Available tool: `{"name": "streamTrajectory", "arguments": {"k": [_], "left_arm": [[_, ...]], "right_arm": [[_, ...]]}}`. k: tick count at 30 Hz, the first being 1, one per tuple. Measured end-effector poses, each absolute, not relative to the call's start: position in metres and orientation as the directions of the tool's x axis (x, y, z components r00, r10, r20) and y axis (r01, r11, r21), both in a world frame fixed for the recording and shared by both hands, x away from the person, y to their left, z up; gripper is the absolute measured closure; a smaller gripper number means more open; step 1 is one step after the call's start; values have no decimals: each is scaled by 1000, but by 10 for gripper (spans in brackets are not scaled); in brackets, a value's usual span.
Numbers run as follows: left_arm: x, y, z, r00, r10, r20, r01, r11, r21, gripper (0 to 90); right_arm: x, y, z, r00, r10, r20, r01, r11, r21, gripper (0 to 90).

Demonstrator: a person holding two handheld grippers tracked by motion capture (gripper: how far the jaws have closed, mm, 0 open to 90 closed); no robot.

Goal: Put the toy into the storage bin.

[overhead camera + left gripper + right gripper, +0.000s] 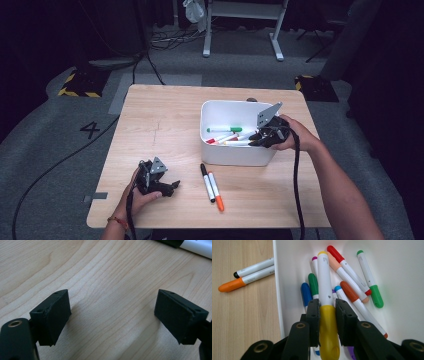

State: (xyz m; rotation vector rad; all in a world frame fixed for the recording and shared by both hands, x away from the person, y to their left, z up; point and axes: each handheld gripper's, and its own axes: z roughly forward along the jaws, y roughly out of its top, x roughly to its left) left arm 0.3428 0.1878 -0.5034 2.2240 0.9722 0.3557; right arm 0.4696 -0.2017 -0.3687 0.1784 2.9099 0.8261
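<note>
Right claw (pixel 325 315): angled down over white plastic bin (pixel 215 150), clamped on yellow-capped marker (pixel 325 290) above the loose markers inside | Left claw (pixel 112 320): resting low on wood-grain counter (pixel 165 120), spread wide, empty | Nearby: black-capped marker (pixel 207 182) and orange-capped marker (pixel 215 191) on counter beside bin.

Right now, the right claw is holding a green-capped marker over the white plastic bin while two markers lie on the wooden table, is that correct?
Not quite: the marker in the right claw is a yellow-capped white marker, as the right gripper view shows. It is over the white plastic bin, and two markers do lie on the wooden table.
</note>
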Motion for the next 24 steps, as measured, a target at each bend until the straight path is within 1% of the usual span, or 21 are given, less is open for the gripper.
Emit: {"name": "streamTrajectory", "arguments": {"k": [5,6,9,10,12,13,14,15,17,18,19,20,21,23,24], "left_arm": [[343,188,-503,684,729,-19,545,-493,678,137],[343,188,-503,684,729,-19,545,-494,678,137],[343,188,-503,684,730,-20,545,-493,678,137],[343,188,-503,684,729,-18,544,-493,679,136],[343,188,-503,684,729,-19,545,-493,678,137],[343,188,-503,685,729,-19,545,-494,678,136],[343,188,-503,685,729,-19,545,-494,678,136],[343,188,-503,684,729,-19,545,-493,678,136],[343,188,-503,684,729,-19,545,-493,678,136],[343,188,-503,684,729,-19,545,-493,678,136],[343,188,-503,684,729,-19,545,-494,678,136],[343,188,-503,684,729,-19,545,-494,678,137],[343,188,-503,684,729,-19,545,-494,678,136],[343,188,-503,684,729,-19,545,-494,678,137],[343,188,-503,684,729,-19,545,-494,678,137]], "right_arm": [[470,-201,-370,-985,155,-81,91,848,522,737],[470,-201,-371,-984,157,-83,91,847,523,718],[469,-202,-370,-979,181,-93,103,838,536,704],[468,-204,-367,-976,191,-107,103,830,548,674],[467,-205,-366,-972,207,-111,112,825,554,666],[465,-207,-364,-969,219,-116,116,814,569,634],[465,-207,-364,-969,219,-116,116,814,569,634],[463,-209,-361,-961,242,-131,123,804,582,577],[459,-213,-357,-952,270,-144,130,782,609,538],[459,-213,-357,-952,270,-144,130,782,609,538],[458,-214,-355,-947,285,-150,133,770,624,511],[451,-221,-348,-929,337,-151,154,726,670,477],[451,-221,-348,-929,337,-151,154,726,670,477],[443,-227,-342,-914,375,-153,161,681,714,454],[432,-235,-336,-907,397,-142,157,631,760,448]]}}
